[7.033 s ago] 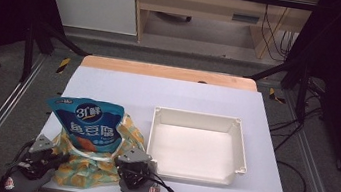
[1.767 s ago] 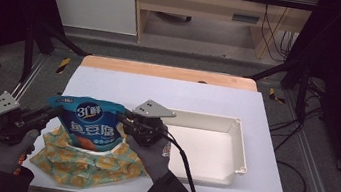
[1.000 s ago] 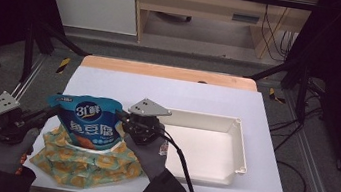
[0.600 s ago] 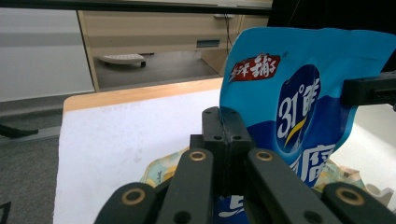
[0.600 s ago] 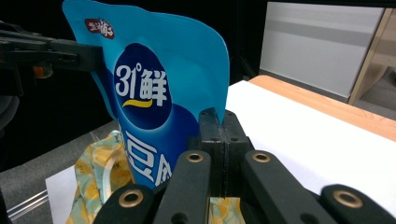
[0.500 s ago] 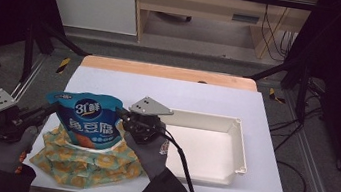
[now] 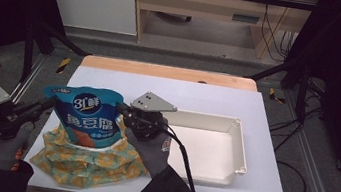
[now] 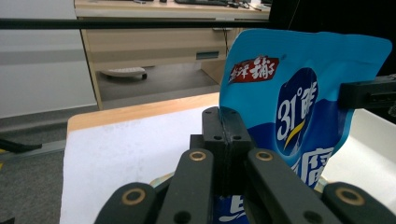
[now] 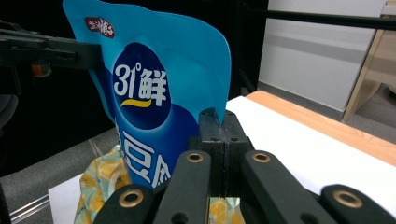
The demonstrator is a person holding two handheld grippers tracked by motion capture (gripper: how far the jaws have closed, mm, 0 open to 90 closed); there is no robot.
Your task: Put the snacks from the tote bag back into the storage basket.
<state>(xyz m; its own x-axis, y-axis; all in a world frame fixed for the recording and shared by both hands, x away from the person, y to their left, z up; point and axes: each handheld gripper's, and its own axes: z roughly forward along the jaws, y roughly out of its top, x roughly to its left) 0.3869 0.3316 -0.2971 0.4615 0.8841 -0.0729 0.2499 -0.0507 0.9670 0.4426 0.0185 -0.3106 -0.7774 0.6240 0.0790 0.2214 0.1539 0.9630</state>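
- A blue snack bag (image 7: 88, 120) stands upright near the left front of the white table (image 7: 218, 98), held by its two side edges.
- The left gripper (image 7: 45, 104) is clamped on the bag's left edge; in the left gripper view its black jaws meet flat on that edge (image 8: 223, 135).
- The right gripper (image 7: 123, 110) is clamped on the bag's right edge, its jaws pressed together on it in the right gripper view (image 9: 219, 128).
- Writing on the bag: a large white "31°" followed by the character "鲜" inside a dark blue round patch, with a yellow swoosh beneath it.
- A small red label with white characters sits at the bag's top corner; they are too small to read surely.
- Large white characters run lower down, "鱼豆腐" in the high view.
- Under and in front of the bag lies a crumpled green-and-yellow patterned bag (image 7: 83, 164), printed with lemon slices.
- A white tray (image 7: 239, 146) sits to the right of the bag, just behind the right gripper.
- Both hands wear grey gloves.
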